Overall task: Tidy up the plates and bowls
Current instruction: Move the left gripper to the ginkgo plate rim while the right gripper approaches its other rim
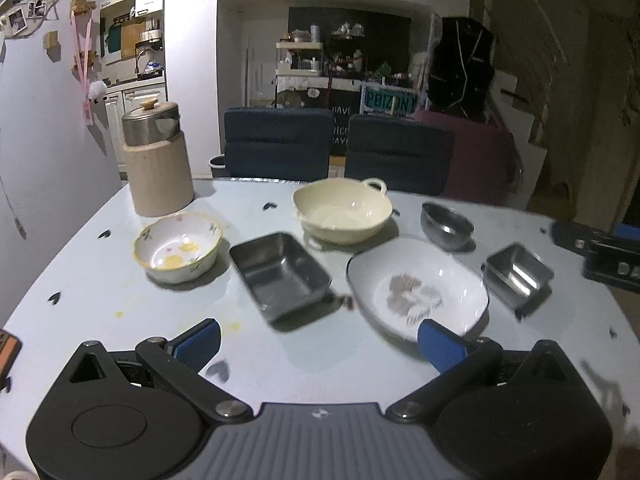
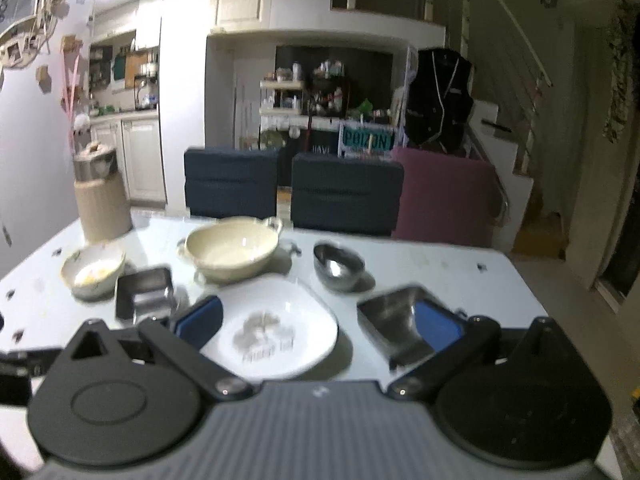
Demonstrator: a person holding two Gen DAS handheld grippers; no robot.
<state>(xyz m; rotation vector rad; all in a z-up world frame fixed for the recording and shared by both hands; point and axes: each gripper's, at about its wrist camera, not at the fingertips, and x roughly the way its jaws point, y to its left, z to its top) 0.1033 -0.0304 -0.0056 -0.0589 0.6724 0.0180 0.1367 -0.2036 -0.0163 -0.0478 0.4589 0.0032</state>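
Note:
On the pale table [image 1: 280,360] stand a floral bowl [image 1: 178,252], a cream two-handled bowl [image 1: 342,210], a rectangular steel tray [image 1: 280,274], a white plate [image 1: 416,288], a round steel bowl [image 1: 446,220] and a small square steel dish [image 1: 518,274]. My left gripper [image 1: 320,340] is open and empty above the near table, before the tray and plate. My right gripper [image 2: 320,322] is open and empty above the white plate [image 2: 276,328], its right finger over the square steel dish [image 2: 396,320]. The right wrist view also shows the cream bowl [image 2: 232,252], floral bowl [image 2: 94,272], steel tray [image 2: 144,296] and round steel bowl [image 2: 338,266].
A tall beige canister with a steel lid [image 1: 156,160] stands at the table's far left. Two dark chairs [image 1: 276,142] and a pink chair [image 1: 480,160] line the far edge. My right gripper's black body [image 1: 600,252] shows at the right of the left wrist view.

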